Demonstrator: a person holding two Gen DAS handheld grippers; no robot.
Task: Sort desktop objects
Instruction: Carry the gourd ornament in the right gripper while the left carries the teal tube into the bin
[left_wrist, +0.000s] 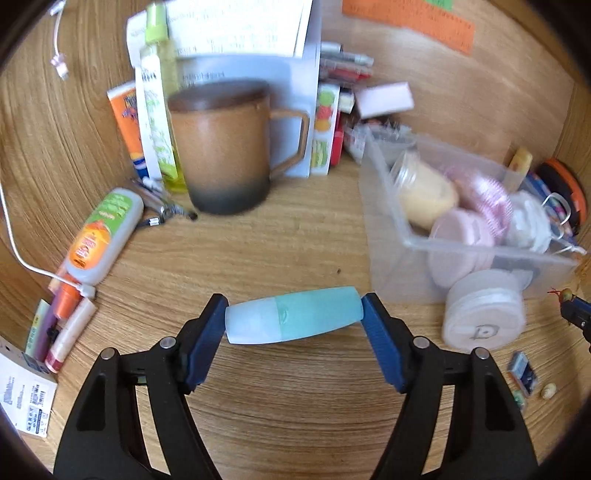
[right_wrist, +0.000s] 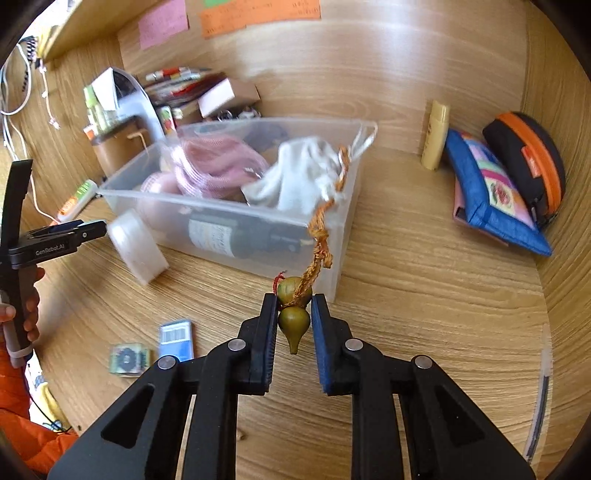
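My left gripper (left_wrist: 295, 314) is shut on a teal and pale blue bottle (left_wrist: 295, 320). The bottle lies crosswise, its two ends pressed between the blue pads, just above the wooden desk. My right gripper (right_wrist: 295, 307) is shut on a small green gourd charm (right_wrist: 294, 322). The charm's braided orange cord (right_wrist: 318, 236) runs up over the corner of a clear plastic bin (right_wrist: 184, 201). The bin (left_wrist: 384, 206) holds pink and white cloth items, a jar and a dark bottle. In the right wrist view the left gripper (right_wrist: 66, 236) appears at the far left, held by a hand (right_wrist: 29, 306).
A lidded brown mug (left_wrist: 221, 147) stands in front of tubes, papers and boxes at the back. A white round case (left_wrist: 484, 319) leans on the bin's front. A blue pouch (right_wrist: 491, 192), an orange-trimmed case (right_wrist: 528, 162) and a yellow tube (right_wrist: 436, 136) lie right of the bin. A small blue card (right_wrist: 176, 338) lies on the desk.
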